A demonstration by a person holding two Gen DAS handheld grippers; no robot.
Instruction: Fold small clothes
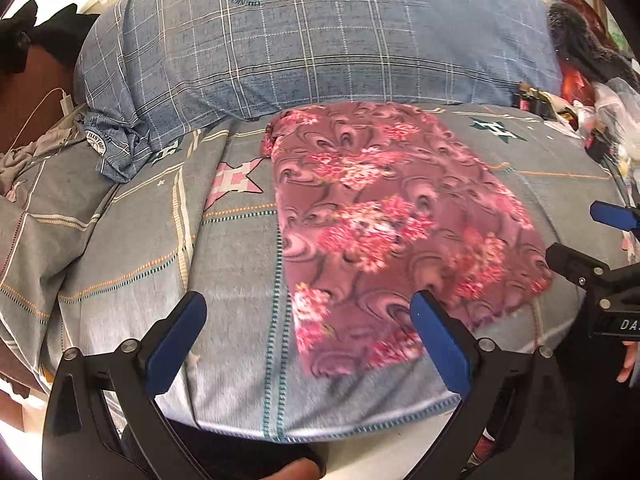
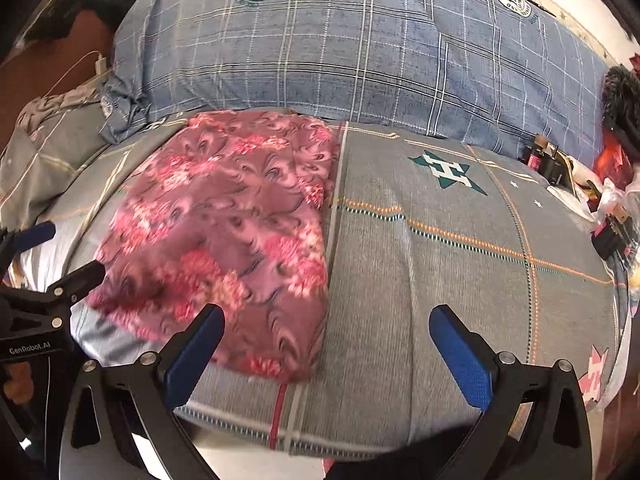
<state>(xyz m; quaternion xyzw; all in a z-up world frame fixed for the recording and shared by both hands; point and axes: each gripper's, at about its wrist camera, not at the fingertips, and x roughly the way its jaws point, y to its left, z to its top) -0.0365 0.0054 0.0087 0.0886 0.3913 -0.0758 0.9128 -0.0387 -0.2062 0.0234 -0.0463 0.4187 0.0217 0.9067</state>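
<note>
A pink and maroon floral garment [image 1: 384,224] lies folded flat on the grey patterned bedsheet [image 1: 132,248]. My left gripper [image 1: 308,320] hovers open above the garment's near edge, its right pad over the cloth, nothing between the jaws. In the right wrist view the same garment [image 2: 228,236] lies left of centre. My right gripper [image 2: 326,332] stands wide open above the sheet [image 2: 460,264], just right of the garment's near corner, holding nothing. Each gripper shows at the edge of the other's view: the right gripper [image 1: 592,236], the left gripper [image 2: 68,252].
A blue plaid pillow [image 1: 320,48] lies across the far side of the bed. Clutter of bags and small items [image 1: 596,92] sits at the far right. A charger with a cable [image 1: 66,102] and crumpled cloth lie at the far left. The bed's near edge runs below the grippers.
</note>
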